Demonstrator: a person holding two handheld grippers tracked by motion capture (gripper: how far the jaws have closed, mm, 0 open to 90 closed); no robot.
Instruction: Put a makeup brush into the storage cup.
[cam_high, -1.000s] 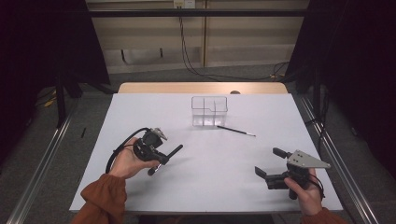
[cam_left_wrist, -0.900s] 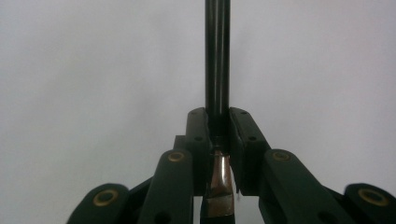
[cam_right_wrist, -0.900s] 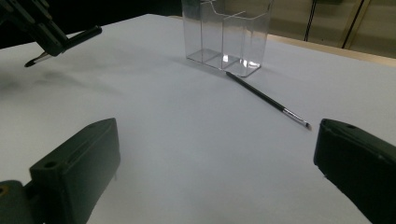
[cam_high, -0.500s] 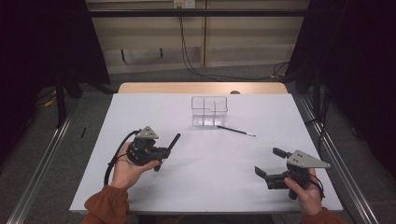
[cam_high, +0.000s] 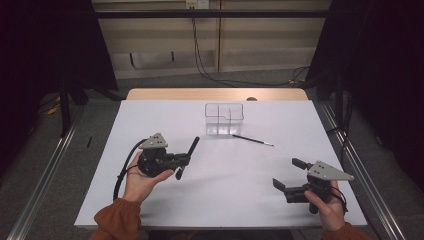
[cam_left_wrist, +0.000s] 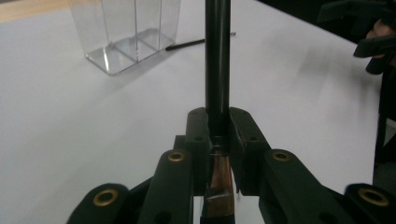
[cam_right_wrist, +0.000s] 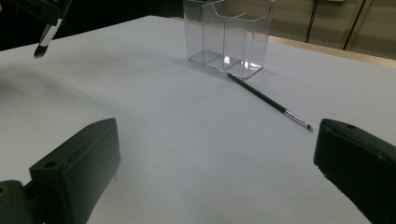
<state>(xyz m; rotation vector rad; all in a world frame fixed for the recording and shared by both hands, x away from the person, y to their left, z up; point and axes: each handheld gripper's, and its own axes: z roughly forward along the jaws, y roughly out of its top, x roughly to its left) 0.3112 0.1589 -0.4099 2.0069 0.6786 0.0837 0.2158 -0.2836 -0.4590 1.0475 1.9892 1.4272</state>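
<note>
A thick black brush (cam_high: 185, 158), clamped in the left gripper (cam_high: 181, 160), has swung since a second ago to point ahead toward the clear organizer (cam_high: 224, 119), likely for dropping in, while the right gripper (cam_high: 289, 175) rests with jaws apart.

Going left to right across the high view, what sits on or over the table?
Left gripper clamped on a thick black brush → clear divided holder → thin brush lying on the table → right gripper, jaws apart and holding nothing.
</note>
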